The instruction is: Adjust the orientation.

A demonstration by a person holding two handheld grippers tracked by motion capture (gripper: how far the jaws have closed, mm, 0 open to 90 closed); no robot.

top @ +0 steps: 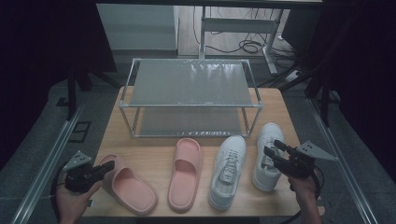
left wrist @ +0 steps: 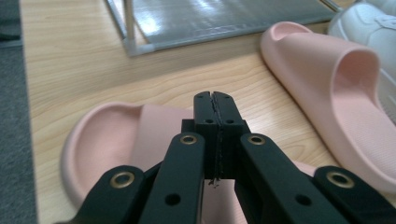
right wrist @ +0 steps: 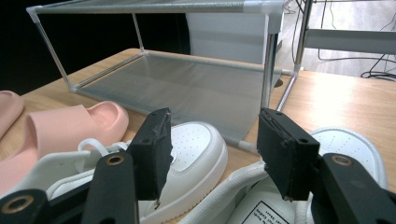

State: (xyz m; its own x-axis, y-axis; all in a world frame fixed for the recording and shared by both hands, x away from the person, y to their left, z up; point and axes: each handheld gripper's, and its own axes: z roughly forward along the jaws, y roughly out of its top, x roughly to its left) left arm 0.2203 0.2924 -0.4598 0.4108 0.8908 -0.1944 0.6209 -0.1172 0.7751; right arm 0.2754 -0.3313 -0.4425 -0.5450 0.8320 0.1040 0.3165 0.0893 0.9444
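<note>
High view overhead, forward-down; gripper views close, sharing rack (top: 189,88).

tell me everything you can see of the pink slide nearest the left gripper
The left pink slide is a one-piece, matte, foam-like slipper with a thick sole, a wide band over the foot and an open toe. It lies sole-down and slanted on the wooden table, near the front left corner, apart from its mate. The left gripper hovers over its rim, jaws shut, gripping nothing.

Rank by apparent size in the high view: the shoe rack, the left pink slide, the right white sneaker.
1. shoe rack, clearly largest.
2. left pink slide and right white sneaker: too alike to rank.
</note>
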